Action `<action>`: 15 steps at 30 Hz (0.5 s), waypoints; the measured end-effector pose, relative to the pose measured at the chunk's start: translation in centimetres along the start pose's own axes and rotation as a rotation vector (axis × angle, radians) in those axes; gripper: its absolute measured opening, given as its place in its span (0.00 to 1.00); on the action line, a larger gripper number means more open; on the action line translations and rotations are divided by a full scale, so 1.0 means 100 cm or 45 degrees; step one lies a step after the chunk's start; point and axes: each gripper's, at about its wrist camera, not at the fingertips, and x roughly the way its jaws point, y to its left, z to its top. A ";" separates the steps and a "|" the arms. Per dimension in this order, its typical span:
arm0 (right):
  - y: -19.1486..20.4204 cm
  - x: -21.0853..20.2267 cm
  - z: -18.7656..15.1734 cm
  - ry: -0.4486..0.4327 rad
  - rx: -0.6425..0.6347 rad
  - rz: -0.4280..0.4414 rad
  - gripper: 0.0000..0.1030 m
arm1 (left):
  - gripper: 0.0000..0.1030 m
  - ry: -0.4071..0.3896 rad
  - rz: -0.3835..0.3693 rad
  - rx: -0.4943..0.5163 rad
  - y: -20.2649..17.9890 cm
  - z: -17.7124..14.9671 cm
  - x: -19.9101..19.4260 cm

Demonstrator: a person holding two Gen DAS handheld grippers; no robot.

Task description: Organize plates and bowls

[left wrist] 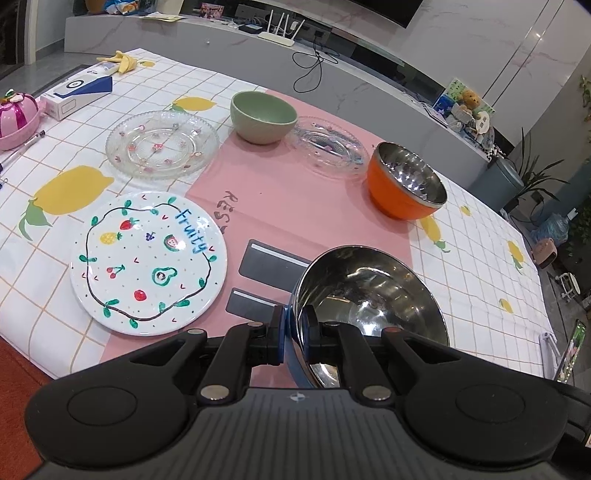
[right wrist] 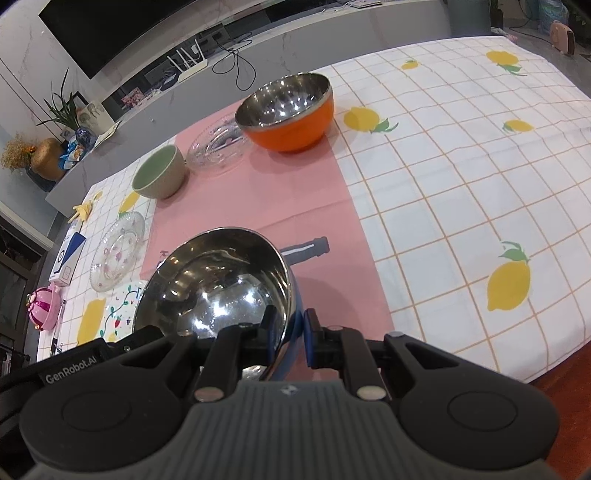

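Both grippers are shut on the rim of one steel bowl with a blue outside [left wrist: 369, 291] [right wrist: 218, 280], held above the pink mat. My left gripper [left wrist: 293, 332] pinches its left rim; my right gripper [right wrist: 290, 332] pinches its right rim. An orange steel bowl [left wrist: 404, 184] [right wrist: 290, 110] stands at the far right of the mat, a green bowl [left wrist: 263, 116] [right wrist: 159, 171] at the back. A small glass plate [left wrist: 327, 146] [right wrist: 218, 147] lies between them. A larger glass plate [left wrist: 162, 144] [right wrist: 118, 251] and a white "Fruity" plate [left wrist: 147, 262] [right wrist: 122, 314] lie to the left.
A pink mat [left wrist: 306, 206] [right wrist: 258, 199] lies over a lemon-print tablecloth [right wrist: 461, 184]. A pink lidded dish [left wrist: 16, 118], a white-blue box [left wrist: 77, 92], pens and a banana peel [left wrist: 120, 61] sit at the far left. A grey counter with a router [left wrist: 280, 33] runs behind the table.
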 end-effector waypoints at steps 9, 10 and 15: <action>0.006 0.016 -0.001 0.027 -0.016 -0.004 0.13 | 0.09 0.008 0.027 -0.023 0.011 0.003 0.011; 0.007 0.017 -0.001 0.028 -0.021 -0.003 0.13 | 0.09 0.003 0.031 -0.028 0.013 0.003 0.011; 0.012 0.025 -0.001 0.047 -0.033 -0.005 0.13 | 0.09 0.009 0.055 -0.005 0.013 0.005 0.016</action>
